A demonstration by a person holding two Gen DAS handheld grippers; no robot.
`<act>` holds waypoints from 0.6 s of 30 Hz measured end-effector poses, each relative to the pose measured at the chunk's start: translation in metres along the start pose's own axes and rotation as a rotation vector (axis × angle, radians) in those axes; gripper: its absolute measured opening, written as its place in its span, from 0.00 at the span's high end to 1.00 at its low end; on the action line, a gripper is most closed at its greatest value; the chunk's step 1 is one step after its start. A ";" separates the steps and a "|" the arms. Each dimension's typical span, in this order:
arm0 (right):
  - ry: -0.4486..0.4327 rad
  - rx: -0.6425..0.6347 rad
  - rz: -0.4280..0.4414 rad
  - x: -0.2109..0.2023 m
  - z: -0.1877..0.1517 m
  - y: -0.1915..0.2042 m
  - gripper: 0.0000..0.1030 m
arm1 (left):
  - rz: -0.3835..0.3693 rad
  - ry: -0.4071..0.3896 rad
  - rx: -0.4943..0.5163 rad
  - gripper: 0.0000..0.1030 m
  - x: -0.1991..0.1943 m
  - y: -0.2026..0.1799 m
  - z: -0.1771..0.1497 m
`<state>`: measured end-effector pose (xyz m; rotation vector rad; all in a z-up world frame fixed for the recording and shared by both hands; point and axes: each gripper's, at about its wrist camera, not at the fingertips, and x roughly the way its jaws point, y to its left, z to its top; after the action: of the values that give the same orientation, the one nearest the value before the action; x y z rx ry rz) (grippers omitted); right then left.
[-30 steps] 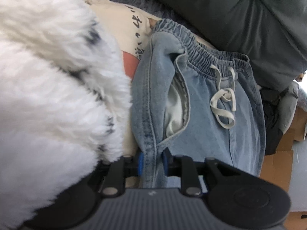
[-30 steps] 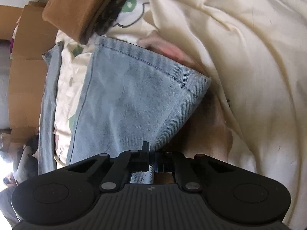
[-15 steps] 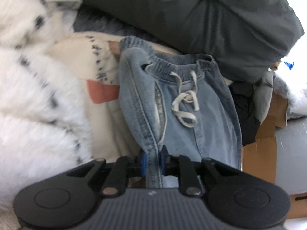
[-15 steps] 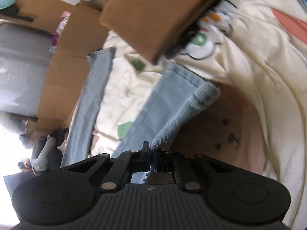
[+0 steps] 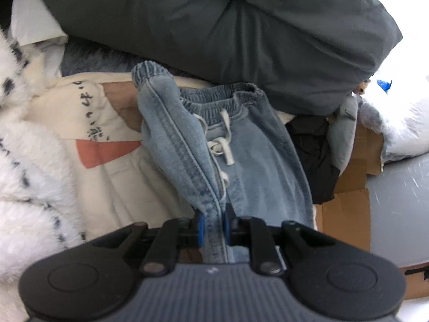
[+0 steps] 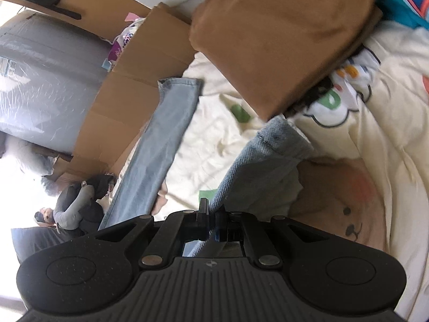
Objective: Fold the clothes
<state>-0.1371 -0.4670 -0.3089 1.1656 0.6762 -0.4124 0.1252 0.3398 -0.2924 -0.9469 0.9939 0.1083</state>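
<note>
Denim is clamped at both ends: the left tool (image 5: pixel 212 226) is pinched on the side seam of the pale blue jeans (image 5: pixel 241 155) below the waistband (image 5: pixel 214 102); the right tool (image 6: pixel 211 225), nearly fully closed, grips the edge of one leg near its cuff (image 6: pixel 281 136). The jeans hang partly lifted above the cream printed bedding (image 6: pixel 375 139), waist towards the dark grey pillow (image 5: pixel 241 26); their long axis runs from waistband to cuffs, stretched between the two tools.

The other leg (image 6: pixel 158 145) dangles free and apart; I judge it could land askew, so the fold would come out uneven. The right tool holds only a thin edge, so a hard pull might slip it. The brown folded garment (image 6: pixel 281 40) sits close to the cuff, and a swinging leg may snag or topple it.
</note>
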 end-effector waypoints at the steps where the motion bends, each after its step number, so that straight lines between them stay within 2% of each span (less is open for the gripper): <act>1: 0.001 0.000 -0.002 0.000 0.001 0.003 0.98 | 0.001 -0.001 0.004 0.86 -0.001 -0.004 0.001; 11: -0.007 -0.025 0.033 0.004 0.025 0.033 0.98 | 0.027 -0.003 0.058 0.86 -0.003 -0.042 0.009; 18: -0.022 -0.066 0.019 0.001 0.039 0.066 0.98 | 0.034 0.011 0.087 0.86 0.002 -0.070 0.013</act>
<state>-0.0843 -0.4799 -0.2542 1.1023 0.6551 -0.3837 0.1687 0.3059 -0.2472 -0.8524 1.0166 0.0877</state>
